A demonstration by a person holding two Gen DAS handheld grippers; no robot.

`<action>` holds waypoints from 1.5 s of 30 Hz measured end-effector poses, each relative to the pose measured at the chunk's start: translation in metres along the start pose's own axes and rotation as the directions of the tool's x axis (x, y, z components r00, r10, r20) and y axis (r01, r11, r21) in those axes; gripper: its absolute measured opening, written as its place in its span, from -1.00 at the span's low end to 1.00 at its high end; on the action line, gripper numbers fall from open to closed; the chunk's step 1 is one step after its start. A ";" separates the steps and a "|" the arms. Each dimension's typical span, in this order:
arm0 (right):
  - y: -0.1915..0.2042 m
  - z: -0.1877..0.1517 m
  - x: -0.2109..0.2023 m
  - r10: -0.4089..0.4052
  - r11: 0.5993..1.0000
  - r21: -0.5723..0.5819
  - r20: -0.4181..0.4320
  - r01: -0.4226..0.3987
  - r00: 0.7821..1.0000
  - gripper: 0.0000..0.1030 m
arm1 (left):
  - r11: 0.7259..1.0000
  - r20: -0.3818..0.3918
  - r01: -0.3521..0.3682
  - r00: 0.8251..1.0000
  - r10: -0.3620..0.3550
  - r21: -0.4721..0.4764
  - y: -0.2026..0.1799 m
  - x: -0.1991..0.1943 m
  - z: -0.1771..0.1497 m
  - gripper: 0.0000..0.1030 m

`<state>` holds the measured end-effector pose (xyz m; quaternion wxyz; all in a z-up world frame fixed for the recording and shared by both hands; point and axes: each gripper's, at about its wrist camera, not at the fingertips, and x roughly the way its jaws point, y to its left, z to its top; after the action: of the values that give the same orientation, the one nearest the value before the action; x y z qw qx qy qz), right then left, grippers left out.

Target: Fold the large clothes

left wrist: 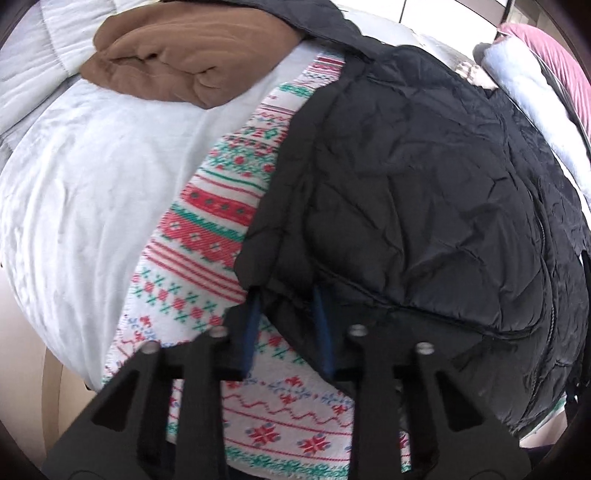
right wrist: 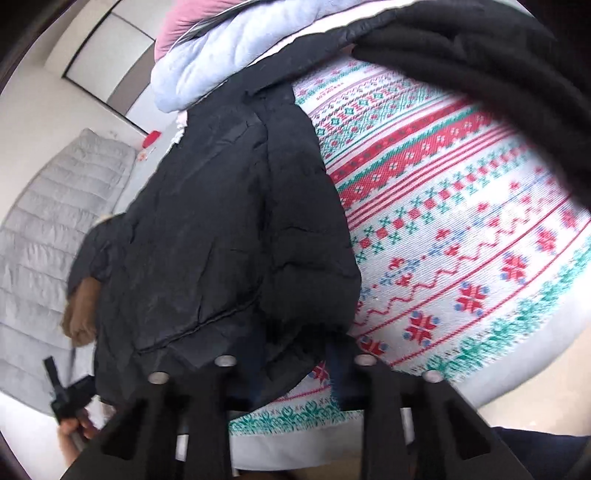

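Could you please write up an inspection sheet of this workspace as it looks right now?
Surface: white bedding with a red and green patterned blanket spread over it.
Job's things: black quilted jacket lying on the patterned blanket, its hem at both grippers.
Clutter: brown garment, grey quilted item, light blue fleece and pink cloth piled at the edges.
Grippers: left gripper has its blue-padded fingers around the jacket's hem; right gripper is at the hem, tips hidden by the fabric.
Cables: nothing seen.
Surroundings: pale wall with a dark-framed panel.
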<state>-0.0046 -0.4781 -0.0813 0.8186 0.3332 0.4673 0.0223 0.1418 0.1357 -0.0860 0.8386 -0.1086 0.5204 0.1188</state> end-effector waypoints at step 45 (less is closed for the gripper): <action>-0.051 0.218 -0.030 0.021 0.950 0.289 0.327 -0.121 0.945 0.48 | 0.942 0.261 0.330 0.916 -0.303 -0.064 -0.100 -0.080 0.130 0.85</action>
<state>0.1342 -0.6425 -0.0137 0.8208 0.4714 0.3137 -0.0747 0.2490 0.0735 0.0482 0.8981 -0.2205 0.3800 0.0217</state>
